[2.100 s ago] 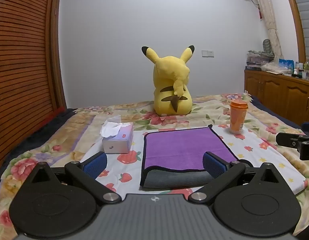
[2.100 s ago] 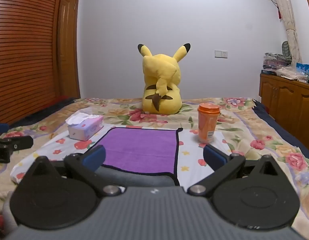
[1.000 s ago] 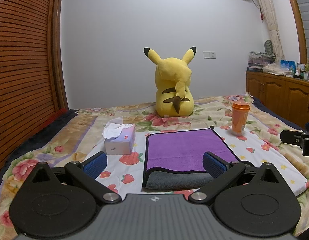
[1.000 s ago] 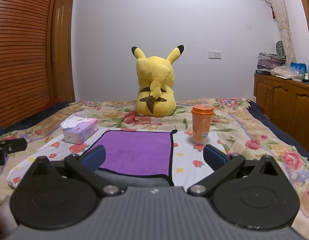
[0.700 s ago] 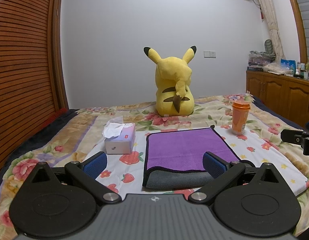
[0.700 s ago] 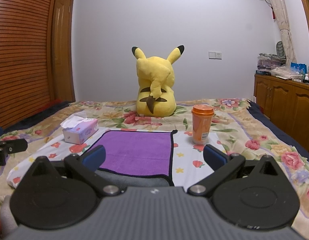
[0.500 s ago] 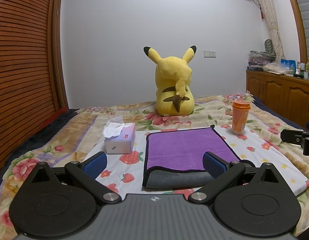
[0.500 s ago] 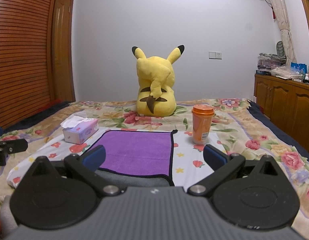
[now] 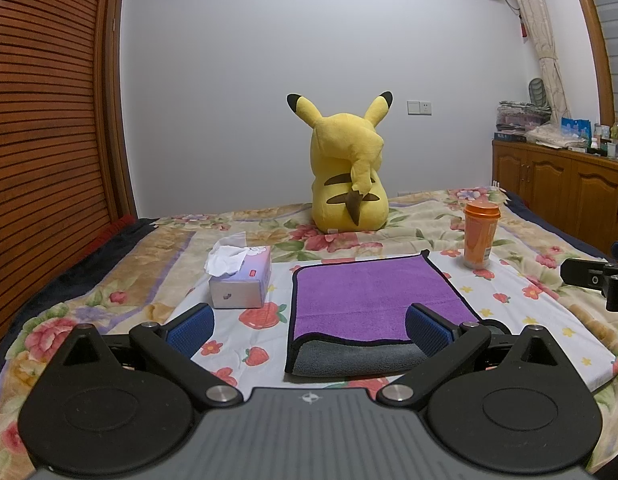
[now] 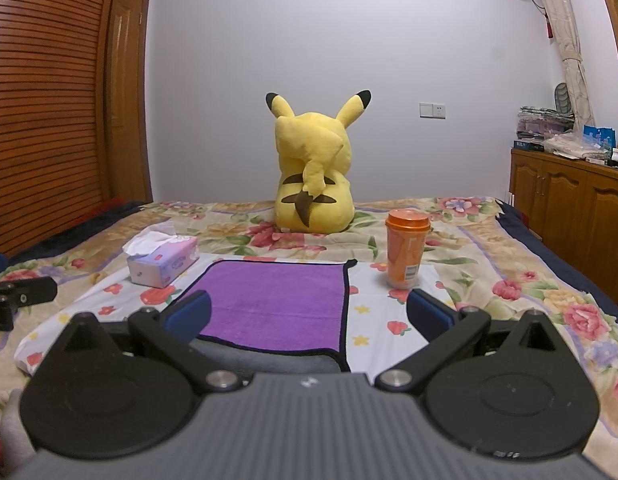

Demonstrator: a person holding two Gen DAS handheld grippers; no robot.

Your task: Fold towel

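Note:
A purple towel (image 9: 369,296) with a black hem and grey underside lies folded flat on the white flowered cloth (image 9: 521,300) on the bed; it also shows in the right wrist view (image 10: 277,304). My left gripper (image 9: 309,330) is open and empty, just short of the towel's near edge and above it. My right gripper (image 10: 309,316) is open and empty, over the towel's near right corner. The right gripper's body (image 9: 601,280) shows at the left wrist view's right edge, and the left gripper's body (image 10: 17,300) at the right wrist view's left edge.
A tissue box (image 9: 241,280) stands left of the towel and an orange cup (image 9: 480,234) to its right. A yellow plush toy (image 9: 349,172) sits behind. A wooden wardrobe (image 9: 45,140) is on the left, wooden cabinets (image 9: 561,196) on the right.
Both grippers have drawn back and risen a little from the towel, then held still. The towel has not moved and both stay open.

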